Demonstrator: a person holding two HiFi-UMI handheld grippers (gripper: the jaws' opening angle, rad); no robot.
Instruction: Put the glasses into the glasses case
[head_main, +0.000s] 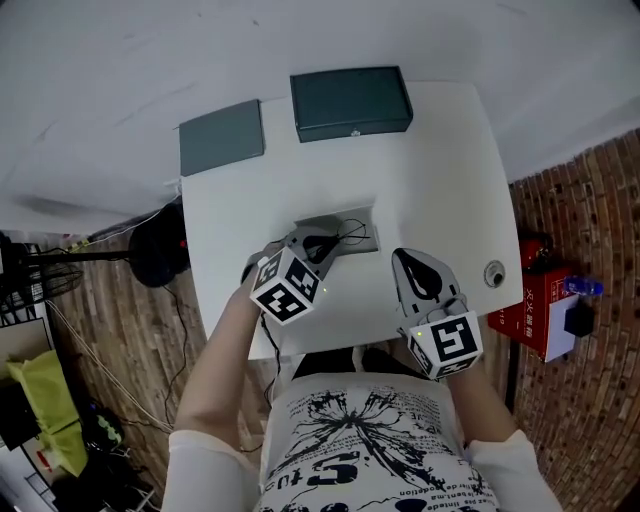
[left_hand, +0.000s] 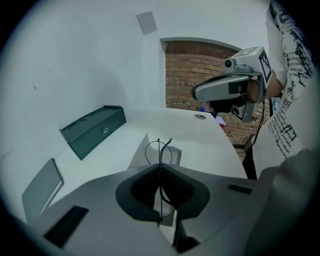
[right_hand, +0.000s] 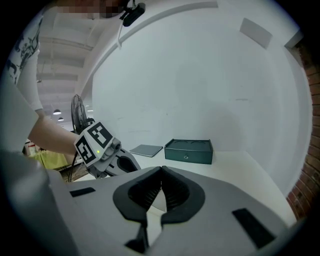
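Thin black wire-frame glasses stick out past the closed jaws of my left gripper, which is shut on them. In the head view that gripper points down over a grey cloth in the middle of the white table, with the glasses just above the cloth. The dark green glasses case stands closed at the table's far edge; it also shows in both gripper views. My right gripper hovers near the front right, its jaws shut with nothing between them.
A flat grey rectangular piece lies left of the case. A round cable grommet sits in the table's right side. Beyond the right edge of the table a red box rests on the brick floor. A fan stands at the left.
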